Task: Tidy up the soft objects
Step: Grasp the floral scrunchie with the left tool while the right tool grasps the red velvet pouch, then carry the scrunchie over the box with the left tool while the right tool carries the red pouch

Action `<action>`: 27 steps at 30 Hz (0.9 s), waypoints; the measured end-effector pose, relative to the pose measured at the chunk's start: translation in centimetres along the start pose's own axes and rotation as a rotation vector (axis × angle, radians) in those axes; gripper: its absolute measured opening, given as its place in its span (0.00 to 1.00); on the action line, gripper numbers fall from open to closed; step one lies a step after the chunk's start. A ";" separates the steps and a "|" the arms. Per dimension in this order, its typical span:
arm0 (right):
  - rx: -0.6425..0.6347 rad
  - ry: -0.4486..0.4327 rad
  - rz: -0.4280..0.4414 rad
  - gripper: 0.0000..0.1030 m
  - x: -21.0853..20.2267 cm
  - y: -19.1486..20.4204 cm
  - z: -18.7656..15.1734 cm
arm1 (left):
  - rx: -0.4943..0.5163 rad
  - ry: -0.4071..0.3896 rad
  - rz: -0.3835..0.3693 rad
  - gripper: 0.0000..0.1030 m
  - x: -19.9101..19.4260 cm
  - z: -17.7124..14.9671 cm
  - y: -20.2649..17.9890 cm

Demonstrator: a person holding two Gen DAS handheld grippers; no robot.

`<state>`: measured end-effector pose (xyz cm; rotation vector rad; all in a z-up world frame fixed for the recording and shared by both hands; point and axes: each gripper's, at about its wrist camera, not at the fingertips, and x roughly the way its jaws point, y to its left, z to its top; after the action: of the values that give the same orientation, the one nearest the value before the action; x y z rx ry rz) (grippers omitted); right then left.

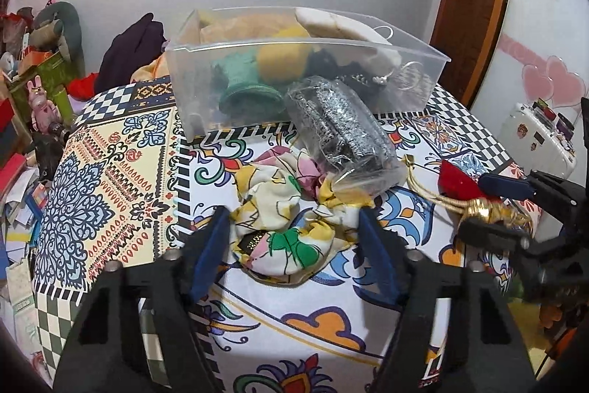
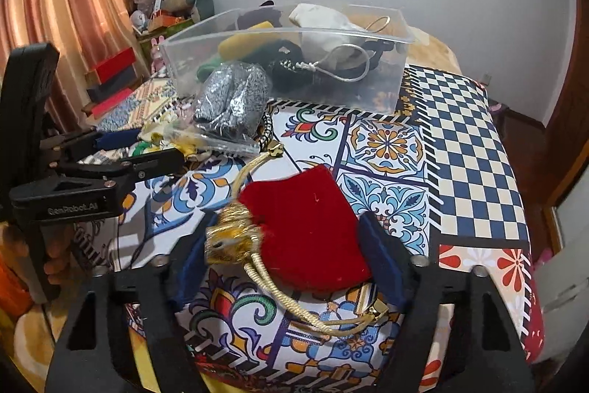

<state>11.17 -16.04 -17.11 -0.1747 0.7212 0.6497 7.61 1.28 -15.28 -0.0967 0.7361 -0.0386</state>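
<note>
The left gripper (image 1: 292,221) stands wide open, its blue pads flanking a crumpled floral cloth (image 1: 283,231) that lies on the patterned table (image 1: 110,172), at about 6 o'clock from the clear bin (image 1: 302,61). A bagged silver item (image 1: 342,131) rests across the cloth's far edge at 1 o'clock, leaning toward the bin. The cloth looks light and limp; a pinch on the bunched middle fold should gather enough layers to lift it whole, while a grip on a loose hem would likely let it unfurl and drag the bag along. The bag's plastic is probably slick and crinkly, so I would pull the cloth out low and toward 6 o'clock. The right gripper (image 2: 285,245) is also spread wide, straddling a red pouch (image 2: 313,227) with a gold cord (image 2: 294,312) trailing toward 6 o'clock. The velvet should grip well; taking the pouch by its body seems safer than its gathered neck, where the knotted cord may slip.
</note>
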 end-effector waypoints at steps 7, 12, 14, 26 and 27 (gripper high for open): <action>0.069 -0.017 0.042 0.29 -0.4 -0.9 0.3 | 0.023 -0.002 -0.073 0.23 -0.4 0.0 -0.4; 0.077 -0.047 0.042 0.27 -1.1 -0.9 0.5 | 0.028 -0.028 -0.080 0.17 -1.3 0.1 -0.8; 0.080 -0.063 0.042 0.27 -1.6 -0.9 0.7 | 0.022 -0.048 -0.072 0.17 -2.0 0.3 -0.6; 0.065 -0.180 0.014 0.27 -4.3 -1.6 4.4 | 0.019 -0.197 -0.041 0.16 -6.8 3.6 0.5; 0.064 -0.200 0.011 0.27 -4.6 -1.7 5.0 | 0.019 -0.207 -0.034 0.16 -7.0 3.9 0.6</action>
<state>12.34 -17.85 -10.43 -0.0460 0.5502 0.6438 5.08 2.67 -7.82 -0.0935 0.5274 -0.0672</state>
